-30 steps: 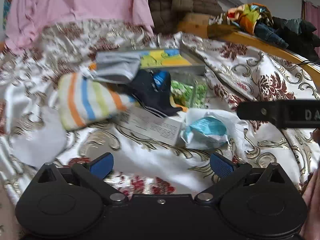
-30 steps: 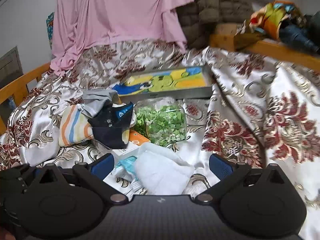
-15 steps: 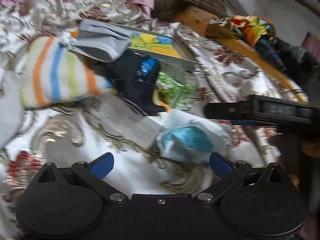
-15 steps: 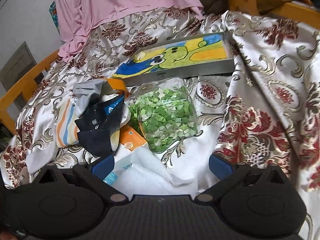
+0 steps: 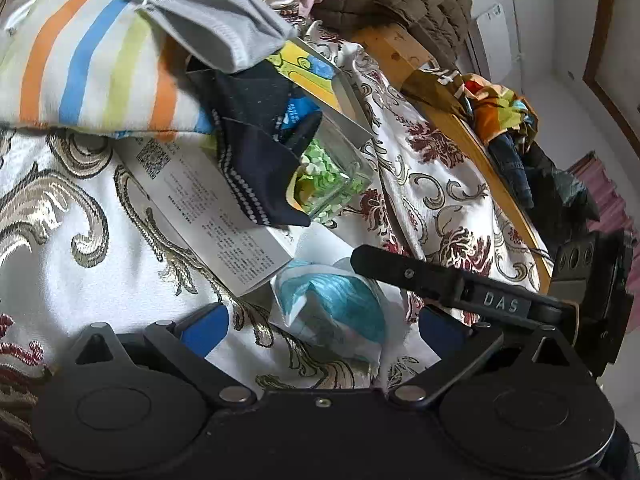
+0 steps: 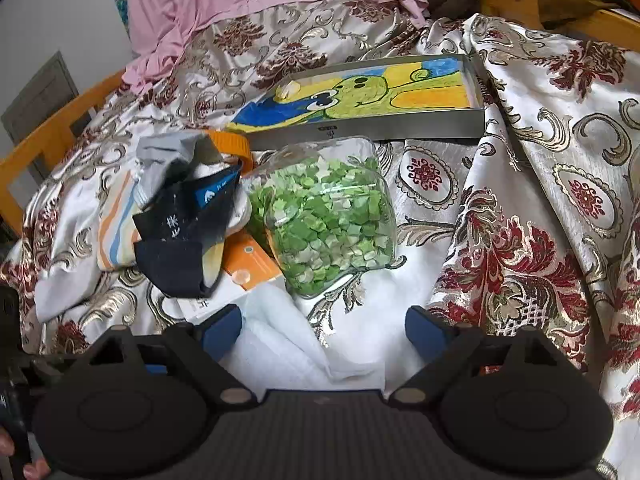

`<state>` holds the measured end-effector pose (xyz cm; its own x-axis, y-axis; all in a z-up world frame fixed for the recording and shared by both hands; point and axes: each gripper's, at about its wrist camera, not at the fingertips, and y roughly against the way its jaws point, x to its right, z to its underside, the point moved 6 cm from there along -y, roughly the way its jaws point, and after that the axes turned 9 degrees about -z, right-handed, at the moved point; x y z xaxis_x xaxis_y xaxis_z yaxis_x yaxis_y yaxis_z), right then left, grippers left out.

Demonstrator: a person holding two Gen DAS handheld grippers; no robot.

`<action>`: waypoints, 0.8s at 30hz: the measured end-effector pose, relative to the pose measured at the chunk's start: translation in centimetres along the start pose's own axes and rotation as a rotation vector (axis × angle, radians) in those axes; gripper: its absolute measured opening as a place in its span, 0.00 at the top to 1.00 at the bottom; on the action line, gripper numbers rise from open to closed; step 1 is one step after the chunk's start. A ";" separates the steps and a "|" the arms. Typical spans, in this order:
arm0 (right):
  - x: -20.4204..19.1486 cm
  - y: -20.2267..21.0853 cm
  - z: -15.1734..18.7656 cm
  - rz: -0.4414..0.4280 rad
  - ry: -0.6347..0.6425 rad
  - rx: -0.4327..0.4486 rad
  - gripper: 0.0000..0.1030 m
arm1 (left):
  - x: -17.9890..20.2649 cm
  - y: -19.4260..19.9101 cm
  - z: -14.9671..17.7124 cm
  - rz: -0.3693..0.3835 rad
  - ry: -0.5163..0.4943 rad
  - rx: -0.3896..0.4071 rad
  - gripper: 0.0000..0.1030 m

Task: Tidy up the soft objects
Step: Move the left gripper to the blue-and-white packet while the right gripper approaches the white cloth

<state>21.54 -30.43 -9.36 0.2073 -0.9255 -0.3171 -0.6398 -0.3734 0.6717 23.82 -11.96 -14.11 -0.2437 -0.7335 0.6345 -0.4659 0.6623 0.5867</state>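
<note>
A white and teal soft bundle point(image 5: 336, 312) lies on the patterned bedspread point(image 5: 60, 264) between my open left gripper's point(image 5: 320, 324) fingers. The right gripper's finger point(image 5: 404, 272) crosses just above it. A striped cloth point(image 5: 88, 60), a grey sock point(image 5: 224, 36) and a dark navy sock point(image 5: 256, 168) lie piled beyond. In the right wrist view my open right gripper point(image 6: 324, 326) straddles the white cloth point(image 6: 288, 344). The navy sock point(image 6: 184, 236), grey sock point(image 6: 164, 156) and striped cloth point(image 6: 116, 224) lie to its left.
A clear jar of green paper bits point(image 6: 324, 216) lies ahead of the right gripper, beside an orange and white box point(image 6: 248, 264). A framed cartoon picture point(image 6: 372, 96) lies behind. A printed leaflet point(image 5: 208, 208) lies under the socks. Pink cloth point(image 6: 248, 0) hangs at the back.
Both grippers moved forward and down toward the pile. The left one swung right, closing in on the teal bundle; the right gripper's finger now crosses nearer in its view.
</note>
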 end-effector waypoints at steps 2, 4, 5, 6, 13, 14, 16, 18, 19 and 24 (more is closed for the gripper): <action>0.0 0.0 0.1 0.002 0.002 -0.004 0.14 | 0.0 -0.2 0.0 -0.001 0.004 -0.007 0.04; -0.1 -0.1 0.2 -0.004 0.004 -0.011 0.16 | -0.1 -0.4 0.0 0.007 0.010 -0.020 0.06; -0.1 -0.2 0.3 -0.008 0.006 -0.017 0.18 | 0.1 -0.6 0.1 0.013 0.014 -0.029 0.07; -0.2 -0.2 0.4 -0.012 0.007 -0.021 0.18 | 0.2 -0.8 0.1 0.020 0.017 -0.038 0.09; -0.1 -0.6 0.7 -0.042 -0.029 -0.045 0.18 | -0.4 -0.9 0.8 0.081 0.024 -0.012 0.13; -0.1 -0.7 0.7 -0.040 -0.032 -0.049 0.19 | -0.6 -0.9 0.8 0.086 0.026 -0.008 0.14; 0.1 -0.8 0.8 -0.033 -0.037 -0.057 0.19 | -0.7 -0.9 0.9 0.088 0.022 -0.004 0.15; 0.3 -0.8 0.9 -0.016 -0.040 -0.063 0.19 | -0.8 -0.9 1.0 0.087 0.015 0.001 0.16; 0.3 -0.7 0.9 -0.006 -0.039 -0.066 0.19 | -0.7 -0.9 1.0 0.085 0.014 0.005 0.17; 0.2 -1.0 1.4 0.006 -0.025 -0.099 0.21 | -1.8 -0.7 0.8 0.086 0.073 0.021 0.31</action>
<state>21.26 -30.18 -11.05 0.1841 -0.9263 -0.3289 -0.5643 -0.3736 0.7362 23.87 -11.18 -16.10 -0.2211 -0.6608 0.7172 -0.4644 0.7181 0.5184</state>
